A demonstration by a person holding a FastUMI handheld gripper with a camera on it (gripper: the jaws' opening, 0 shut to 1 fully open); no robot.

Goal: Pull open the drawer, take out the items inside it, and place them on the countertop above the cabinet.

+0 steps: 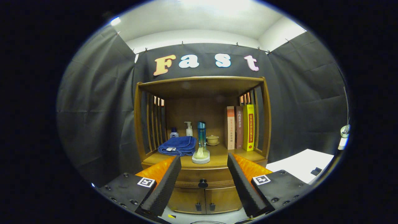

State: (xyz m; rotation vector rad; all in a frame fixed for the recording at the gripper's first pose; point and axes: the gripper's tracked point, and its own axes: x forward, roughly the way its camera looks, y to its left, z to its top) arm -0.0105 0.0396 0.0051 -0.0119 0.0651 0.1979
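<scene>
A wooden cabinet stands ahead of me with a shut drawer (202, 175) whose dark round knob (203, 183) sits between and beyond my fingers. Above the drawer is the countertop (217, 157) inside an open wooden shelf frame. My gripper (203, 161) is open, fingers spread wide to either side of the drawer front, holding nothing and some way short of the knob. The drawer's contents are hidden.
On the countertop lie a folded blue towel (178, 145), a small blue-capped bottle (174, 133), a white pump bottle (188, 128), a tall blue bottle (201, 133) behind a pale round dish (201, 157), a lidded cup (212, 140) and three upright books (239, 127). Two lower doors (203, 199) have small handles. A white surface (301, 166) lies at the right.
</scene>
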